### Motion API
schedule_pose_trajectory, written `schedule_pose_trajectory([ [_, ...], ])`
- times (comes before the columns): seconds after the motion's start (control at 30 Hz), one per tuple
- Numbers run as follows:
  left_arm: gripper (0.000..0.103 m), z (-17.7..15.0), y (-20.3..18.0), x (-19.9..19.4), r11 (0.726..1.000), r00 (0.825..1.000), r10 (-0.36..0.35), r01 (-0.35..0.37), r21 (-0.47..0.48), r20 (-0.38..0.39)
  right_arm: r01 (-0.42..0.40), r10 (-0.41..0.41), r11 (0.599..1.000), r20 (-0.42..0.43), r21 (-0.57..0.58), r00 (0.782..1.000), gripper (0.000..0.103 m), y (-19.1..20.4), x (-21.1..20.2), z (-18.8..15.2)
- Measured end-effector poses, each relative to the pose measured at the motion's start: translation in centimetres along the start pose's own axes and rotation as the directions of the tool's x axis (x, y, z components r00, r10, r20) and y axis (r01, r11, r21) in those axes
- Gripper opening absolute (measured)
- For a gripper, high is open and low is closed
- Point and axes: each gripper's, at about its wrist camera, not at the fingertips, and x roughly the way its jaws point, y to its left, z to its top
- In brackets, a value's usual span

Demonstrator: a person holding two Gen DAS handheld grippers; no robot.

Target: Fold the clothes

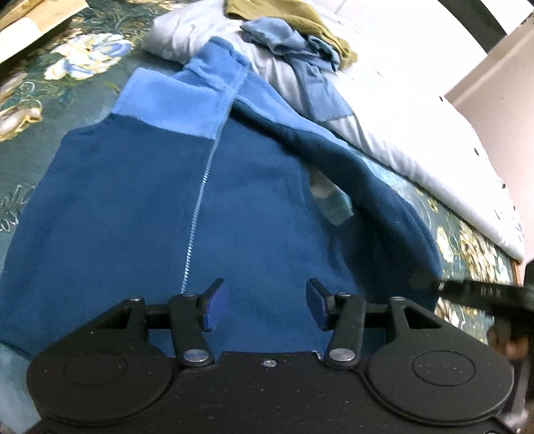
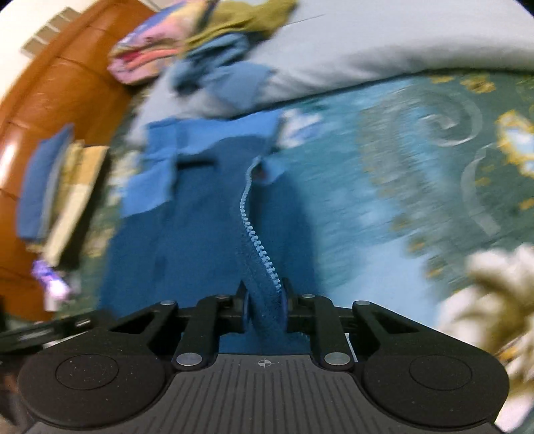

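Observation:
A blue fleece jacket (image 1: 140,187) with a light blue yoke and a zipper lies spread on the floral bedspread (image 1: 36,100). My left gripper (image 1: 265,305) is open just above the jacket's lower front, holding nothing. My right gripper (image 2: 265,307) is shut on the jacket's zipper edge (image 2: 257,247) and lifts a fold of it; the jacket (image 2: 187,233) stretches away from it. The right gripper also shows in the left wrist view (image 1: 440,285), at the lifted right side of the jacket.
A white quilt (image 1: 400,110) lies along the right of the bed, with a light blue garment (image 1: 300,50) and an olive garment (image 1: 300,16) on it. Folded clothes (image 2: 43,187) are stacked by the wooden headboard (image 2: 43,83). The right wrist view is motion-blurred.

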Motion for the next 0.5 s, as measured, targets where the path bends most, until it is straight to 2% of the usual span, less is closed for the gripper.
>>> schedule_pose_trajectory([
  [0.07, 0.050, 0.3, 0.2, -0.4, 0.999, 0.999, 0.035, -0.035, -0.001, 0.023, -0.053, 0.052, 0.999, -0.028, -0.010, 0.998, 0.016, 3.0, 2.0, -0.6],
  [0.1, 0.051, 0.4, 0.4, -0.7, 0.999, 0.998, 0.053, -0.053, -0.004, 0.037, -0.079, 0.078, 0.997, -0.042, -0.014, 0.996, 0.024, 4.5, 3.0, -0.9],
  [0.13, 0.051, 0.7, 0.7, -1.2, 0.998, 0.996, 0.066, -0.066, -0.012, 0.052, -0.110, 0.108, 0.994, -0.063, -0.030, 0.992, 0.027, 5.9, 4.3, -0.9],
  [0.2, 0.054, 1.0, 1.7, -2.0, 0.996, 0.994, 0.084, -0.082, -0.036, 0.067, -0.173, 0.165, 0.983, -0.110, -0.062, 0.980, 0.027, 8.7, 6.8, -0.8],
  [0.27, 0.054, 1.0, 2.7, -2.7, 0.995, 0.993, 0.092, -0.089, -0.049, 0.073, -0.194, 0.180, 0.976, -0.139, -0.095, 0.974, 0.026, 10.1, 7.6, -0.4],
  [0.33, 0.054, 0.6, 3.4, -3.1, 0.996, 0.994, 0.077, -0.073, -0.060, 0.073, -0.181, 0.168, 0.977, -0.110, -0.116, 0.980, 0.029, 10.1, 6.2, 0.7],
  [0.37, 0.055, 0.3, 3.5, -2.9, 0.996, 0.996, 0.052, -0.047, -0.071, 0.066, -0.174, 0.164, 0.977, -0.085, -0.123, 0.983, 0.035, 9.9, 5.1, 1.3],
  [0.4, 0.056, -0.1, 3.6, -2.7, 0.996, 0.998, 0.024, -0.019, -0.083, 0.057, -0.166, 0.159, 0.978, -0.061, -0.130, 0.985, 0.046, 9.7, 4.0, 2.0],
  [0.5, 0.056, -1.3, 2.3, -1.2, 0.990, 0.995, -0.098, 0.098, -0.101, 0.012, -0.044, 0.051, 0.991, 0.054, -0.124, 0.997, 0.050, 7.4, 2.8, 5.9],
])
